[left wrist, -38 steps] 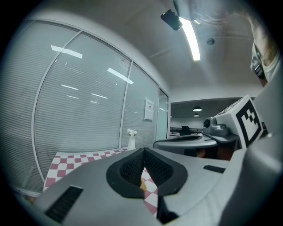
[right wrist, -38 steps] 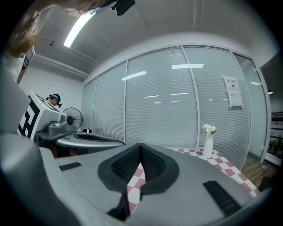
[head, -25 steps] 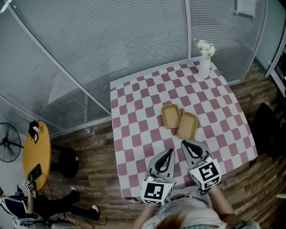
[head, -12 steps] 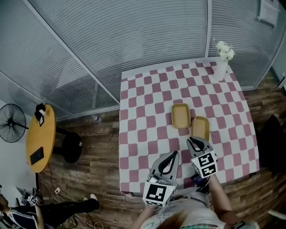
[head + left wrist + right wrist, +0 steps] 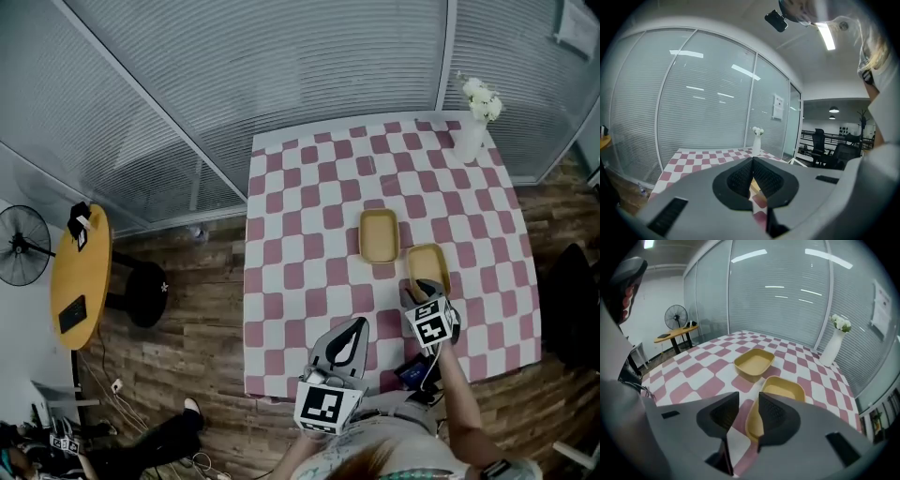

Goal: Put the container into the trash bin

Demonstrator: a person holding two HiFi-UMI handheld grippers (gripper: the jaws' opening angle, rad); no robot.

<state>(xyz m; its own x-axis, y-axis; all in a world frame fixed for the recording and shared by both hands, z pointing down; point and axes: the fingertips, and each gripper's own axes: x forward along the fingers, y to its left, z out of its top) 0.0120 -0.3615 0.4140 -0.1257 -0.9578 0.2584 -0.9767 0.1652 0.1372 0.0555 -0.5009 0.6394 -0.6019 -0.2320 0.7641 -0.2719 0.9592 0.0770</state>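
Two shallow yellow containers lie on the pink-and-white checked table [image 5: 309,244]: a far container [image 5: 379,234] [image 5: 753,363] and a near container [image 5: 427,267] [image 5: 780,392]. My right gripper [image 5: 419,289] [image 5: 748,401] points steeply down at the near container's left rim. Its jaws are opening, and the rim shows in the gap between them, untouched by the pads. My left gripper [image 5: 356,323] [image 5: 753,161] is shut and holds nothing. It hangs over the table's near edge, left of the right gripper.
A white vase with flowers [image 5: 472,131] [image 5: 834,345] stands at the table's far right corner. Glass walls with blinds run behind the table. A round yellow side table [image 5: 80,281] and a fan [image 5: 19,258] stand to the left on the wooden floor.
My right gripper has dropped and tilted down towards the near container, and its jaws went from shut to open. The left gripper sank a little.
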